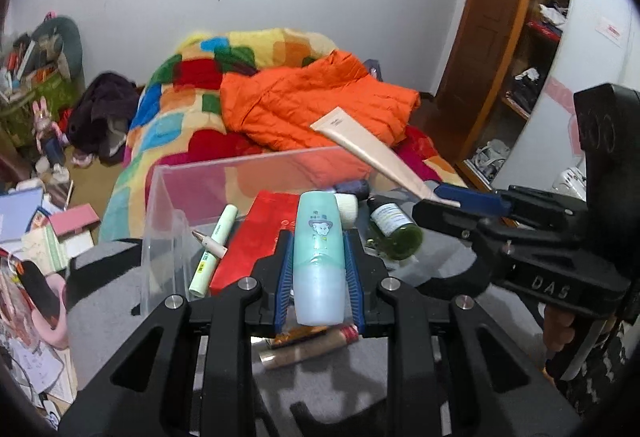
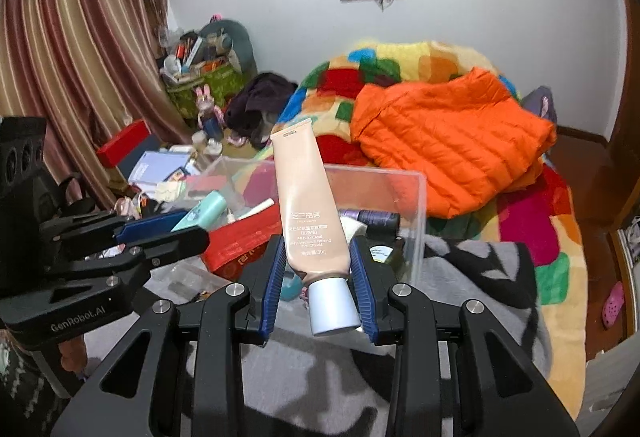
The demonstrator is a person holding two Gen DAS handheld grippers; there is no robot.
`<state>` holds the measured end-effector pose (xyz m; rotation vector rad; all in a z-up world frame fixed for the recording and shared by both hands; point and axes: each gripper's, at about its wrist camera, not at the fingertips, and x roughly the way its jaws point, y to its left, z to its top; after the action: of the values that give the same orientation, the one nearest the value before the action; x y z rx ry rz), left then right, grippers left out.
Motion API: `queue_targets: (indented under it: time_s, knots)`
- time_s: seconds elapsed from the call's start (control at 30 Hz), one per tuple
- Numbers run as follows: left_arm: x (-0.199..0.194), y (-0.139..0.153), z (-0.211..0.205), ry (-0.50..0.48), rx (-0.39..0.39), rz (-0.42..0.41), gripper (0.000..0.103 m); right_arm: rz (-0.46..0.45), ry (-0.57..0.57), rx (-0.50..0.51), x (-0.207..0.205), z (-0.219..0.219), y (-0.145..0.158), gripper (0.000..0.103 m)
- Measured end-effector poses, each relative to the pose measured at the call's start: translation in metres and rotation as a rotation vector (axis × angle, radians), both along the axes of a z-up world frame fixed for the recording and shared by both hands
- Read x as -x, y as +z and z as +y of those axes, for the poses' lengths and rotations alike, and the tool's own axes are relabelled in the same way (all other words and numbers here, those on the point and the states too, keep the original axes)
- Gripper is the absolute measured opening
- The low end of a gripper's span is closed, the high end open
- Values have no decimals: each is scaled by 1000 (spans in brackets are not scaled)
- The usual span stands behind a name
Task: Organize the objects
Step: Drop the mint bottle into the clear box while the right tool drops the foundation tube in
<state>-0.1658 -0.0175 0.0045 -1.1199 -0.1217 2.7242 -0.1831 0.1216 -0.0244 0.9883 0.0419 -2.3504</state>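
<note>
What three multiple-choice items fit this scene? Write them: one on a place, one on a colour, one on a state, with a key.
1. Where does the flat red box lie?
A. in the clear plastic bin
B. on the orange jacket
C. on the floor

2. What colour is the cap of the beige cream tube?
A. black
B. white
C. green

3. What state is the left gripper in?
A. open and empty
B. shut on the pale teal bottle
C. shut on a pen

Key: 1 A, the box sits between the bin's clear walls; 2 B, the cap by the right gripper is white; 3 B, both blue pads press the bottle's sides.
</note>
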Motion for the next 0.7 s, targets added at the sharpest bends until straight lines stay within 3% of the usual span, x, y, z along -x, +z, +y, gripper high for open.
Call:
queue_targets:
  time_s: [0.3, 0.5, 0.7]
  knots:
    - [25, -25, -4, 12, 10, -77, 25, -68, 39, -97, 26, -16, -32, 31]
    - [11, -17, -8, 16, 8, -52, 26, -94, 37, -83, 20, -8, -31, 34]
    - [-19, -5, -16, 30, 6, -6, 42, -48, 75, -54, -5, -3, -12, 34]
